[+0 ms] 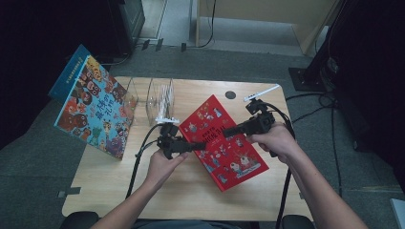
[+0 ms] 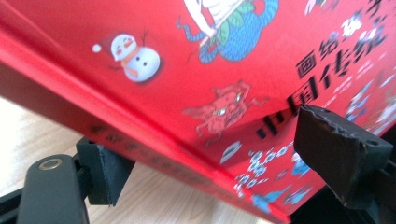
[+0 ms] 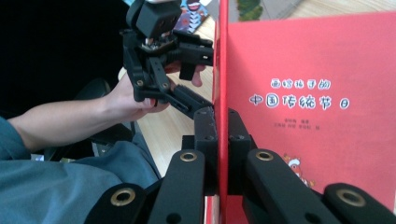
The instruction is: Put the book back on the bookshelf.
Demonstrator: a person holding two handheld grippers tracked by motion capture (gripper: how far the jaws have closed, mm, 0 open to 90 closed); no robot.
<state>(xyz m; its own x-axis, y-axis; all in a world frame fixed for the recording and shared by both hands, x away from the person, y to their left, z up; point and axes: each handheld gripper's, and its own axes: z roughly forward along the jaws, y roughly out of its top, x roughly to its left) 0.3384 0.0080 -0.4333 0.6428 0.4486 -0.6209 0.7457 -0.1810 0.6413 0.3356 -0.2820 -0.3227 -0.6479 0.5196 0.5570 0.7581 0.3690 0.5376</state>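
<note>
Red book, held above worktop.
Right gripper fingers clamp the book's edge; left gripper fingers stand apart, one either side of the book's spine edge, unpressed.

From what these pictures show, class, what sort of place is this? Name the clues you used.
Probably an indoor lab or recording workspace, not a home or classroom. A small wooden table stands on grey carpet, cables trail across the floor, and dark equipment stands ring the table.
</note>
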